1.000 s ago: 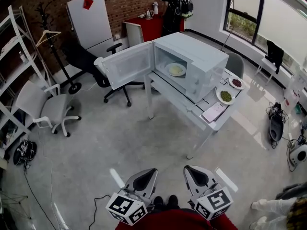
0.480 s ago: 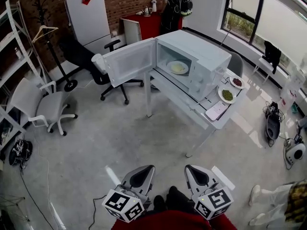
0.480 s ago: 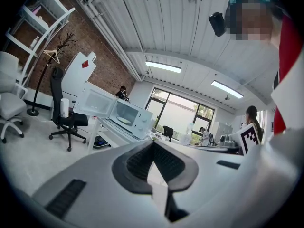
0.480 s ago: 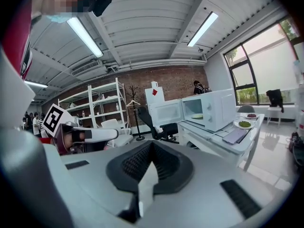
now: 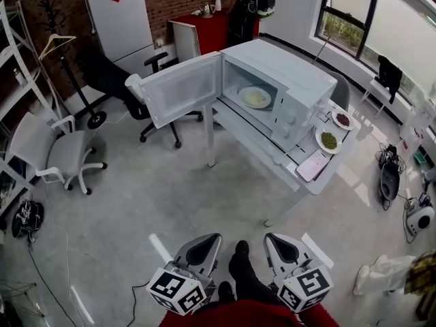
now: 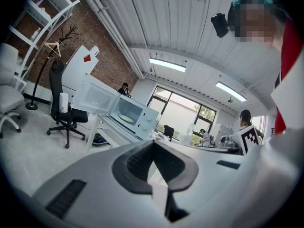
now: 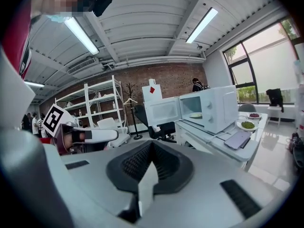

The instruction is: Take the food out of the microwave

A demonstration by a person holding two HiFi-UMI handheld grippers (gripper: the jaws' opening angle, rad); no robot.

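Both tongs low by my legs: left gripper (image 5: 204, 251) and right gripper (image 5: 281, 249), each w/ jaws pressed together, nothing in them. The round white plate of pale yellow food (image 5: 255, 97) sits inside the white box microwave (image 5: 300, 80), door open, on the white table (image 5: 272, 157), well apart from me. Plate prob. stiff, glazed, slippery, maybe hot. I'd pinch the near rim & keep it level.

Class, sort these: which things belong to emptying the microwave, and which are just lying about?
Job: white microwave, its open door, pale plate of yellow food inside.
Lying about: plate of green food, plate of dark red food, pink flat tablet, grey swivel chair.
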